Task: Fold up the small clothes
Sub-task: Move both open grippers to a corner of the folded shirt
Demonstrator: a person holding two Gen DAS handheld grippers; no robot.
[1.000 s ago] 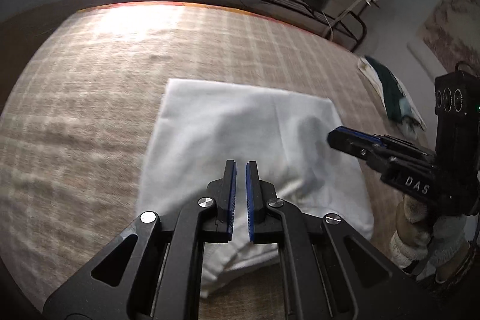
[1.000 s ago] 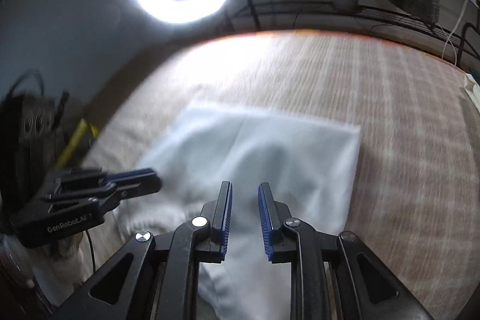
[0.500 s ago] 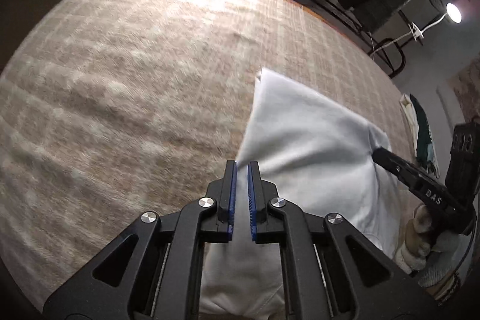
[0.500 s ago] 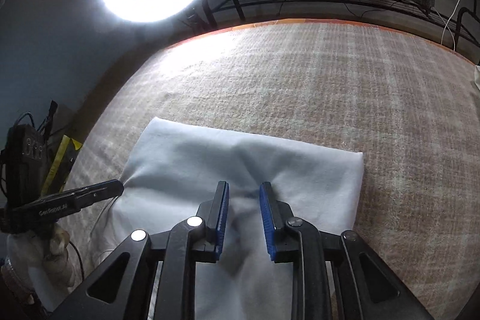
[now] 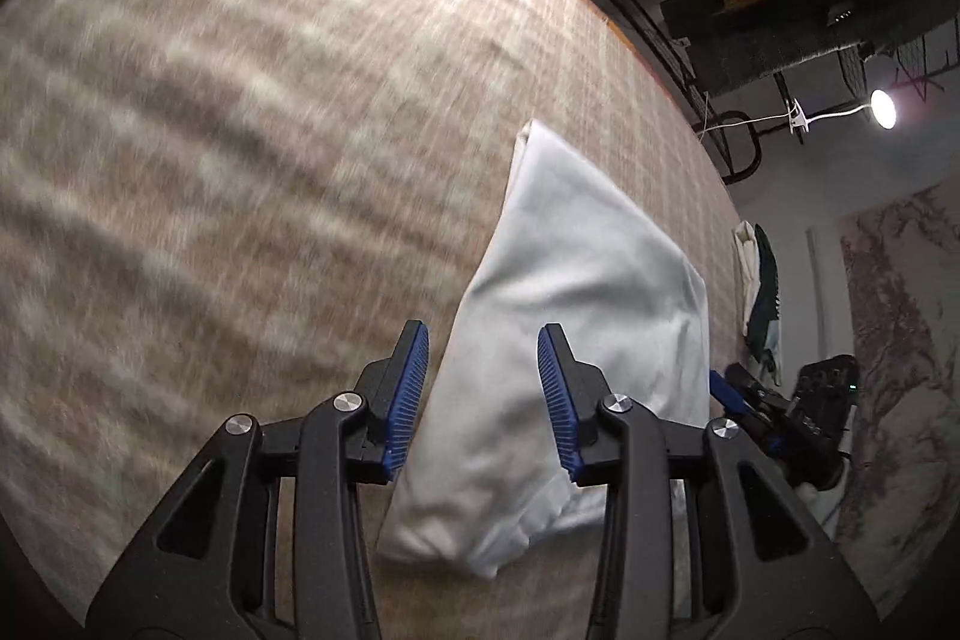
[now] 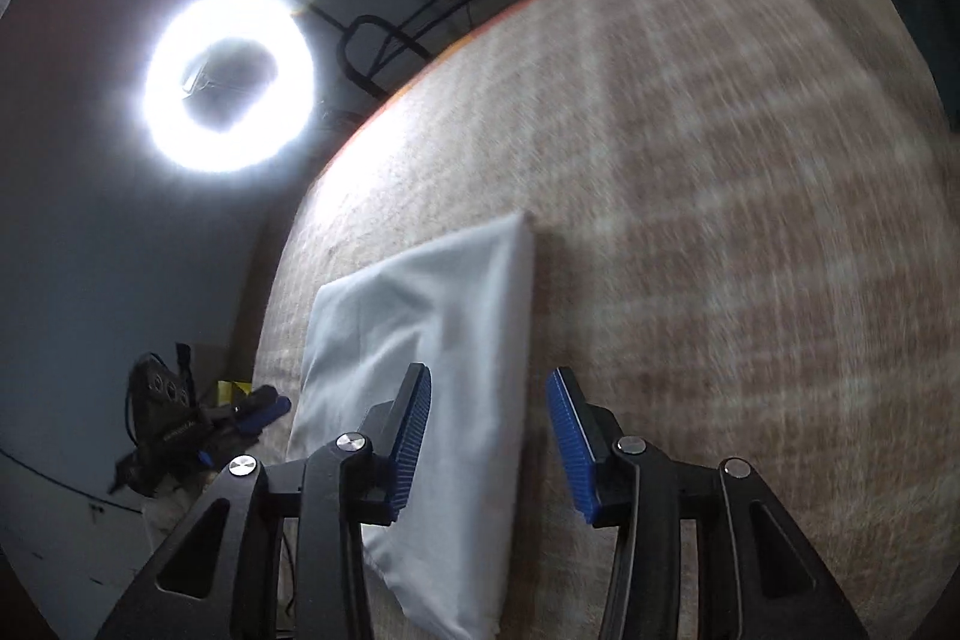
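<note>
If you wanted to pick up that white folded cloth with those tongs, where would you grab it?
Probably at a long side edge of the white cloth, coming in low from the side. It lies flat on the checked table cover, so only its thin layered edges fit between the open right tongs.

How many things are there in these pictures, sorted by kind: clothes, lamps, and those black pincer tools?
White folded garment on the mat: 1
Other clothes, a white and dark green heap at the mat's far edge: 1
Lamps: 2, a ring light and a small clip lamp
Grippers: 2, left gripper and right gripper, both open
Total: 6
</note>
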